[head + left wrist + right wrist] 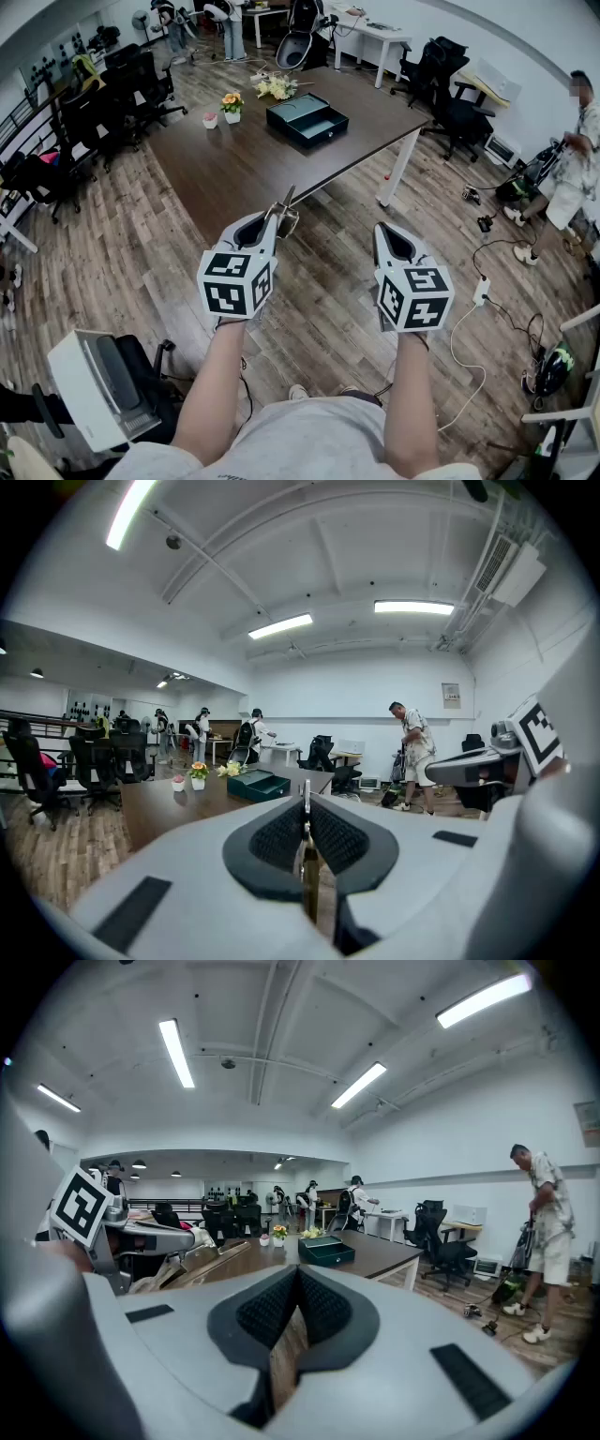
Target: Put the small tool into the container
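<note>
Ahead, the container (307,119) sits on a dark office table (234,169).

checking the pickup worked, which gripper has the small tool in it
The left gripper: the small tool is pinched between its jaws. The right gripper is shut on nothing.

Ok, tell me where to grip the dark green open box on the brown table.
Grip the dark green open box by its near side wall, from above, one jaw inside: it sits flat, open-topped, likely too wide to span.
</note>
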